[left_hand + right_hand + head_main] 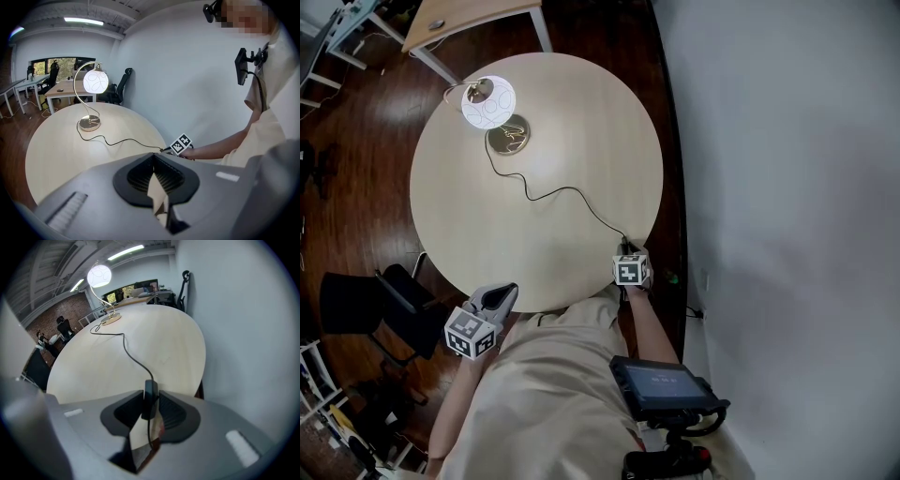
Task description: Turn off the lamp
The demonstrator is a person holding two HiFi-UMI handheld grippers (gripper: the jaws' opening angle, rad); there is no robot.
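The lamp's white globe [488, 102] glows above its round metal base [508, 135] at the far left of the round wooden table [581, 112]. Its black cord [553, 192] snakes across to the near right edge. There my right gripper [626, 251] is shut on the cord's black inline switch [150, 399], which sits upright between the pads, touching both. My left gripper [500, 295] hovers at the table's near edge over the person's lap, jaws together and holding nothing. The lit globe [95, 81] and base [89, 123] also show in the left gripper view.
A white wall [787, 141] runs close along the table's right side. A black chair [394, 300] stands at the near left, another desk [469, 19] beyond the lamp. A black device [656, 384] hangs at the person's chest.
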